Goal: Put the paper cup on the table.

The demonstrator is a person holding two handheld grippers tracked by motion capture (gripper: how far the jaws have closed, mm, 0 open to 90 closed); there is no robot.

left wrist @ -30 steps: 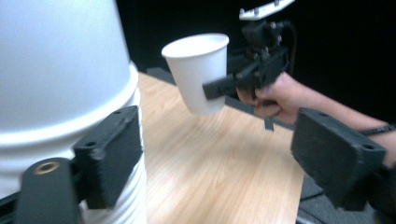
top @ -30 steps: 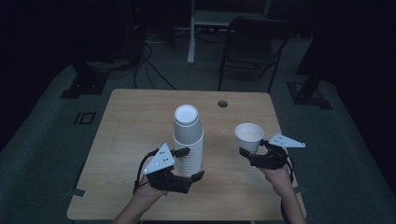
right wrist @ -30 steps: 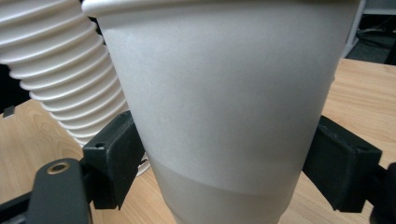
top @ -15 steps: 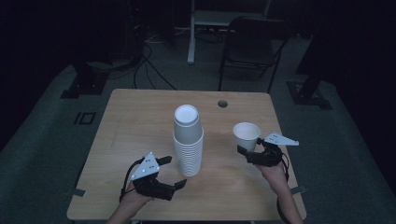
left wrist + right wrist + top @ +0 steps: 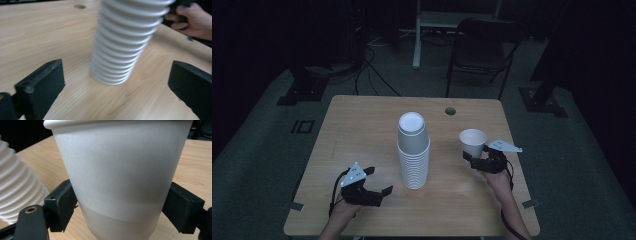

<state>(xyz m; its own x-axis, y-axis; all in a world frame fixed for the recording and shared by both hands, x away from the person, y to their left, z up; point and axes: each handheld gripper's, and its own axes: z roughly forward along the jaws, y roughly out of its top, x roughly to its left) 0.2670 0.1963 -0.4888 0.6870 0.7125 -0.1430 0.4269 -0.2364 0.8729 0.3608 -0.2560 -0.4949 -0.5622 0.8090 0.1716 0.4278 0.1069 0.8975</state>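
Observation:
A tall stack of upturned white paper cups (image 5: 413, 150) stands mid-table. My left gripper (image 5: 380, 181) sits low to the stack's front left. Its jaws have just been opening; they stand wide with nothing between them. In the left gripper view the stack (image 5: 125, 45) rises a little beyond the gripper (image 5: 117, 82). To the right, my right gripper (image 5: 473, 156) is shut on the lower part of a single upright white cup (image 5: 473, 141). In the right gripper view that cup (image 5: 120, 170) sits between the pads (image 5: 61, 205), with the stack (image 5: 17, 190) at the left edge.
The wooden table (image 5: 362, 130) has a round cable hole (image 5: 450, 110) near its far edge. A dark folding chair (image 5: 482, 50) and a desk leg stand beyond it. Cables lie on the floor at far left.
My left gripper has let go of the stack, drawn back toward the front left, sunk and opened. The right gripper has come down a little with its cup.

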